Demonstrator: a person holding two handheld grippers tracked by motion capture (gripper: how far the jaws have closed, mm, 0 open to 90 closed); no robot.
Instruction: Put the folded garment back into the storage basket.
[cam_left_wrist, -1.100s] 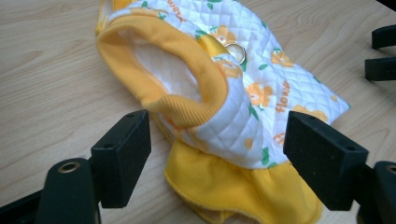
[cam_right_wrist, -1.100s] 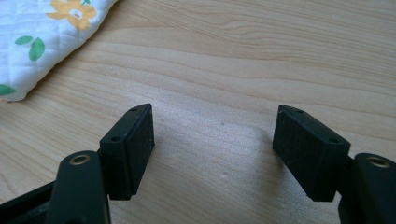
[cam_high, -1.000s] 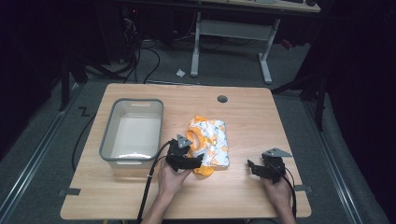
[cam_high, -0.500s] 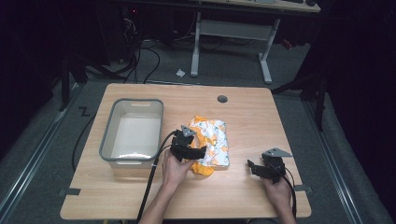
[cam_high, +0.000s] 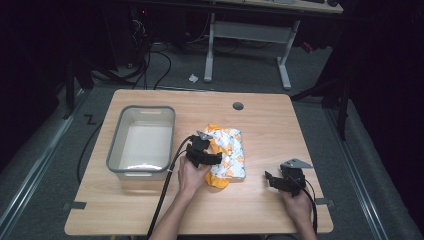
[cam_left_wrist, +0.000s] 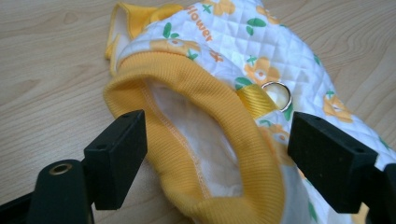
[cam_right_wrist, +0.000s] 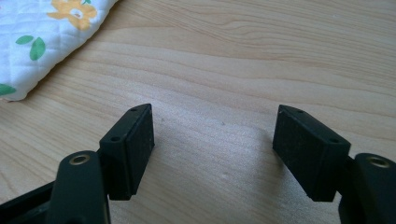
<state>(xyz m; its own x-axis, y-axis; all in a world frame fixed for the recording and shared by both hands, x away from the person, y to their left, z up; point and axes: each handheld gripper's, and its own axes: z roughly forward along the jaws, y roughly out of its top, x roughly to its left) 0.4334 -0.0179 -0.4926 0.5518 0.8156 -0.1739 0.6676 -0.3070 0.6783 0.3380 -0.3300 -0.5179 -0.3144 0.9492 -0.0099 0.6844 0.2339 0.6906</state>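
Right now a small quilted garment, white with orange flowers and yellow ribbed trim, lies near the middle of the desk. The left claw hangs over the garment's edge at about nine o'clock, jaws spread wide on either side of a yellow ribbed opening, gripping nothing. A metal ring on a yellow loop sits just beyond that opening. The right claw rests at roughly four o'clock from the garment, apart from it, jaws likewise parted over bare wood. A grey plastic tub stands at nine o'clock from the garment, just beside the left hand.
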